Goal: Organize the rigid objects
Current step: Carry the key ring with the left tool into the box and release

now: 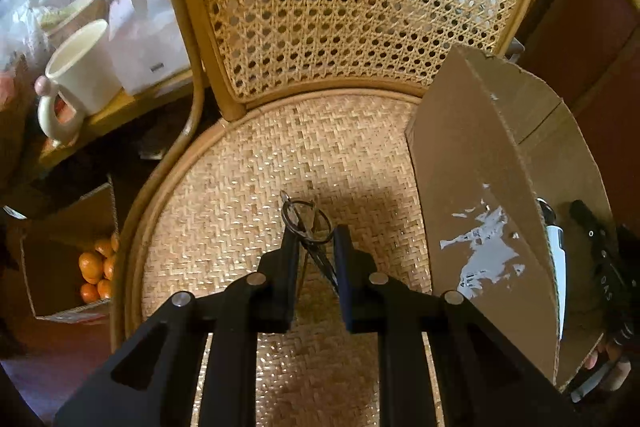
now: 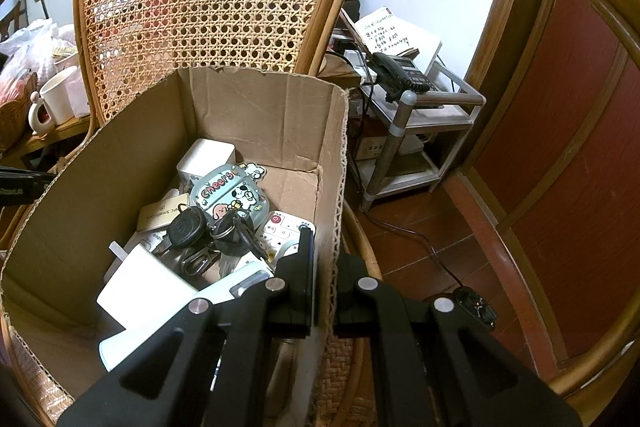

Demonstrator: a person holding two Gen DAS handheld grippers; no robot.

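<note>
Left wrist view: one left hand-held gripper (image 1: 316, 239) pinching one small pair of scissors (image 1: 308, 231) above the cane chair seat (image 1: 248, 179); blades partly hidden between the fingers. One cardboard box (image 1: 480, 187) right of the scissors, interior mostly hidden.

Right wrist view: one right hand-held gripper (image 2: 326, 255) pressed together on the cardboard box's right wall (image 2: 336, 187). Inside: one key bunch (image 2: 208, 227), one "Cheers" case (image 2: 228, 191), other items overlapping, hard to make out.

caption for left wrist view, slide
Left gripper shut on small scissors above wicker chair seat, cardboard box alongside.
</note>
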